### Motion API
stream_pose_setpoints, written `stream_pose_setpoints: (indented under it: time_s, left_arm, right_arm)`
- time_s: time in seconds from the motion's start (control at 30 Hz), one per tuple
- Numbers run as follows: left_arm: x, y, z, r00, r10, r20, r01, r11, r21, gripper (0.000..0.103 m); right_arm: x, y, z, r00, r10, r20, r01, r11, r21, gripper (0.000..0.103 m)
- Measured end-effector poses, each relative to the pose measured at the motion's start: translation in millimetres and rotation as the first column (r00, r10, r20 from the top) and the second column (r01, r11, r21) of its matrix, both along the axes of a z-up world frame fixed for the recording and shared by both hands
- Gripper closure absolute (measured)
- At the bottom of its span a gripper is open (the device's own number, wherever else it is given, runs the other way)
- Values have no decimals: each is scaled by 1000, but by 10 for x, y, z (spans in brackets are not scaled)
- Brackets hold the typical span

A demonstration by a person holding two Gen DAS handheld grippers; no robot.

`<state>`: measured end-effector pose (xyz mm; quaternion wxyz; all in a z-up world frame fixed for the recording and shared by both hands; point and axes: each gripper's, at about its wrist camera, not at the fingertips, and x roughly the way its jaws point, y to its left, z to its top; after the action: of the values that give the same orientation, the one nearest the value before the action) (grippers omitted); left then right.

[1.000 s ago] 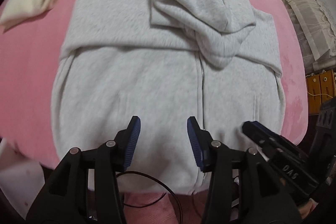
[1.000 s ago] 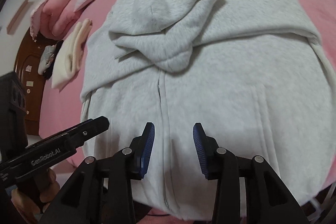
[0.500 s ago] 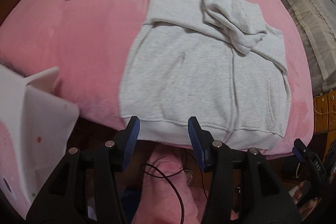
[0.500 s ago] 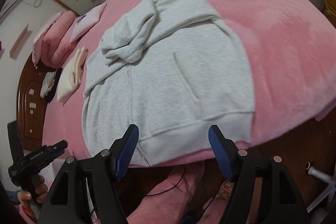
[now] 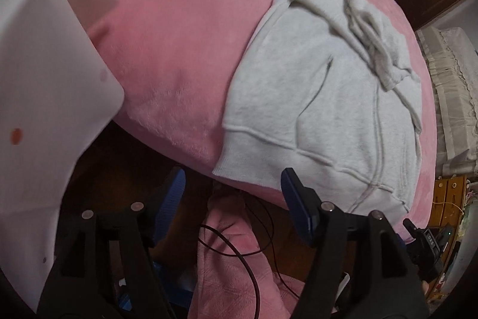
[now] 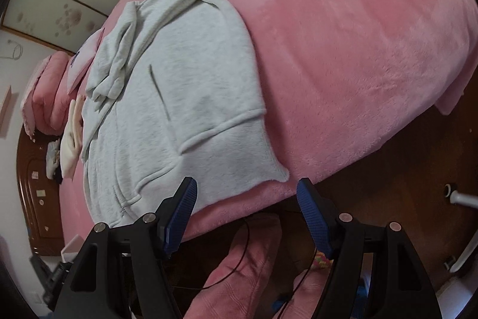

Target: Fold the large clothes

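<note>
Grey fleece zip hoodie (image 5: 322, 97) lies flat on the pink plush bed (image 5: 179, 50), its hem at the near edge. Your left gripper (image 5: 233, 199) is opening, empty, by the hem's left corner; your right gripper (image 6: 246, 208) hangs apart, empty, by the right corner. It looks soft, bulky and limp, so pinch the ribbed hem corners.
</note>
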<state>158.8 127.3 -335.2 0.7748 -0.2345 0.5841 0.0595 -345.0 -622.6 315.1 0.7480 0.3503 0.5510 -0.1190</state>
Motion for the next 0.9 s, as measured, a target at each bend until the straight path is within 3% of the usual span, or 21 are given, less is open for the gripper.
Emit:
stream_pose_setpoints:
  time_s: [0.23,0.43,0.47,0.5,0.53,0.6,0.67,0.77,0.9]
  left_arm:
    - [256,-49,-624,999,-31,-42,29,998,-50,39]
    - [425,-96,-890,997,11,-74,-18,996,-87,40]
    - [415,-92,-901,997,33,-76,-41,994,-102,47]
    - [396,-88,-903,996,53,-72,-62,989,-136,60]
    - [375,-88,-896,995,71,-72,-82,983,-164,66]
    - [357,-124,-867,994,84,-75,-96,978,-183,88]
    - [352,-210,-781,996,70,-62,-79,984,-157,92]
    - [383,-341,-619,997,61,-49,-67,990,-122,94]
    - [385,-434,-293,995,104,-6,-104,978,-179,95]
  right_arm:
    - [213,-155,-470,1000,2,-7,-1,997,82,33]
    - [435,-125,-707,998,48,-51,-43,994,97,33]
    - [451,-116,-712,997,53,-55,-47,994,95,33]
    - [460,-102,-708,997,54,-57,-49,994,95,34]
    - [465,-107,-719,997,57,-59,-51,993,103,39]
    - [476,-71,-709,996,64,-62,-55,989,136,54]
    - [441,8,-654,997,65,-52,-55,986,160,74]
    - [478,106,-534,997,77,-29,-71,984,161,83]
    - [560,221,-349,996,85,-1,-84,980,181,84]
